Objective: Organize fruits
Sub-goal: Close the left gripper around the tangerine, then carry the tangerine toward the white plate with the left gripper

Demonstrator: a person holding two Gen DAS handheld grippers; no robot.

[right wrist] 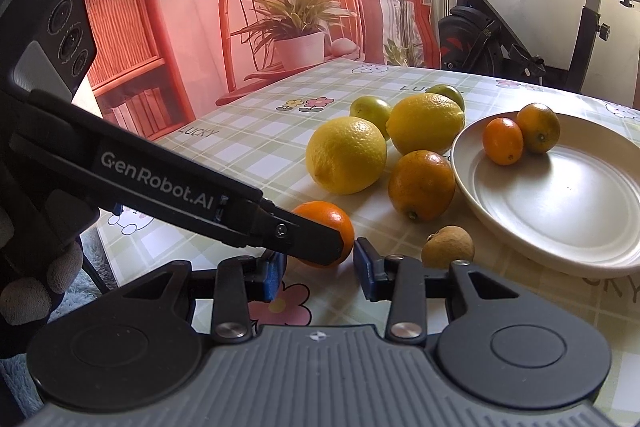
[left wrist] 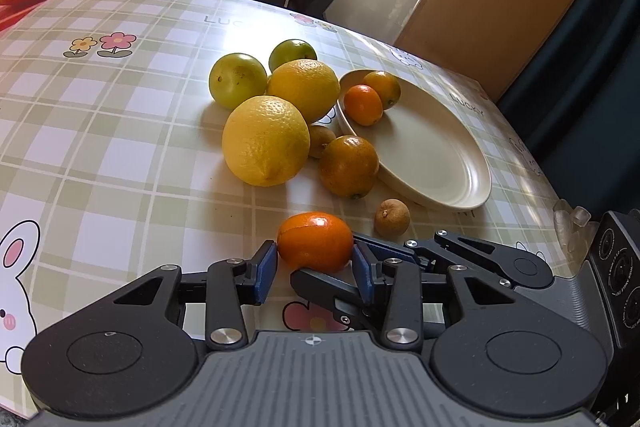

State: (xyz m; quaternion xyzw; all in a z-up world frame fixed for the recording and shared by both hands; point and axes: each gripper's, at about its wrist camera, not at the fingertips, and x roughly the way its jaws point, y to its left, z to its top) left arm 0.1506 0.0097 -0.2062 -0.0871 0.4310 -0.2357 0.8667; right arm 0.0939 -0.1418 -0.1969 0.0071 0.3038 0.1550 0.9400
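Note:
A small orange kumquat (left wrist: 315,242) lies on the checked tablecloth between the blue pads of my left gripper (left wrist: 314,267), which closes around it at both sides. The right gripper's fingers (left wrist: 404,259) cross in from the right, close behind it. In the right wrist view my right gripper (right wrist: 316,269) is open, and the left gripper's finger (right wrist: 308,239) lies across the same kumquat (right wrist: 332,223). A cream plate (left wrist: 444,163) holds two small orange fruits (left wrist: 363,105). Two lemons (left wrist: 266,141), two green fruits (left wrist: 237,80), an orange (left wrist: 349,165) and a brown longan (left wrist: 392,219) lie beside it.
The table edge falls away at right beyond the plate (right wrist: 560,227). An exercise bike (right wrist: 520,39) stands behind the table. A printed backdrop with a chair and plant (right wrist: 288,23) hangs at the back. A second longan (left wrist: 322,139) sits between lemon and orange.

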